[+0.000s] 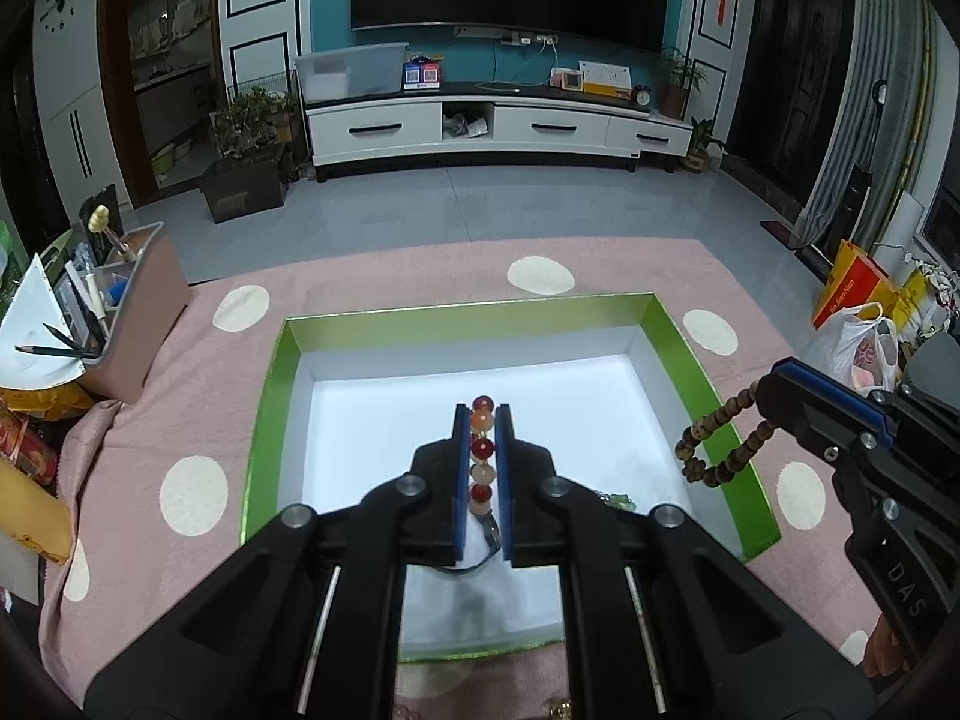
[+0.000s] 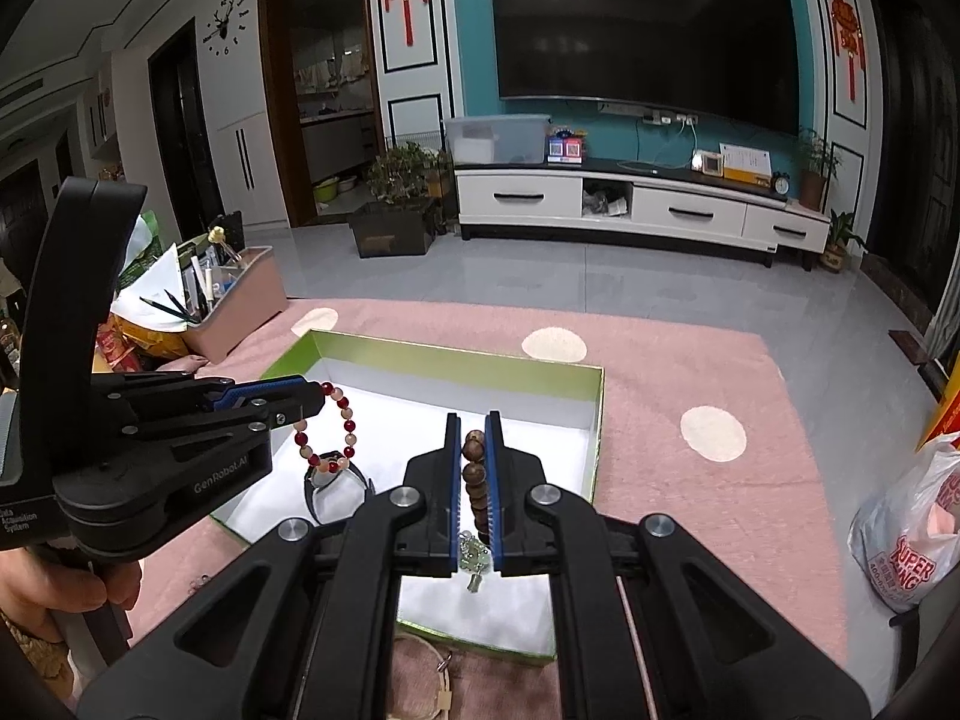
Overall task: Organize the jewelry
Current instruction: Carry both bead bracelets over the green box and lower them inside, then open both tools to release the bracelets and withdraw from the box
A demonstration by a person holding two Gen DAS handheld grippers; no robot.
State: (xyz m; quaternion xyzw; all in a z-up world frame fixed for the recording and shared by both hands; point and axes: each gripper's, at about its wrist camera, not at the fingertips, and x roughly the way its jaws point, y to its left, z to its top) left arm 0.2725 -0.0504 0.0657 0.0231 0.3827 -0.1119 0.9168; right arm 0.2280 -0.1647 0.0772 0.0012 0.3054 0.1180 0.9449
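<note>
A green-rimmed box (image 1: pixel 672 336) with a white floor lies on the pink dotted cloth; it also shows in the right wrist view (image 2: pixel 594 420). My left gripper (image 1: pixel 483 414) is shut on a red and peach bead bracelet (image 1: pixel 482 450) and holds it above the box; the bracelet hangs as a loop in the right wrist view (image 2: pixel 348 420). My right gripper (image 2: pixel 474 423) is shut on a brown wooden bead bracelet (image 2: pixel 476 480), which hangs over the box's right rim in the left wrist view (image 1: pixel 720 450). A black watch (image 2: pixel 336 480) and a pale green pendant (image 2: pixel 474 564) lie in the box.
A pink organizer (image 1: pixel 144 306) with pens stands at the cloth's left edge beside snack packs. Bags (image 1: pixel 858 324) sit at the right. A thin bangle and a small tag (image 2: pixel 441 696) lie on the cloth in front of the box.
</note>
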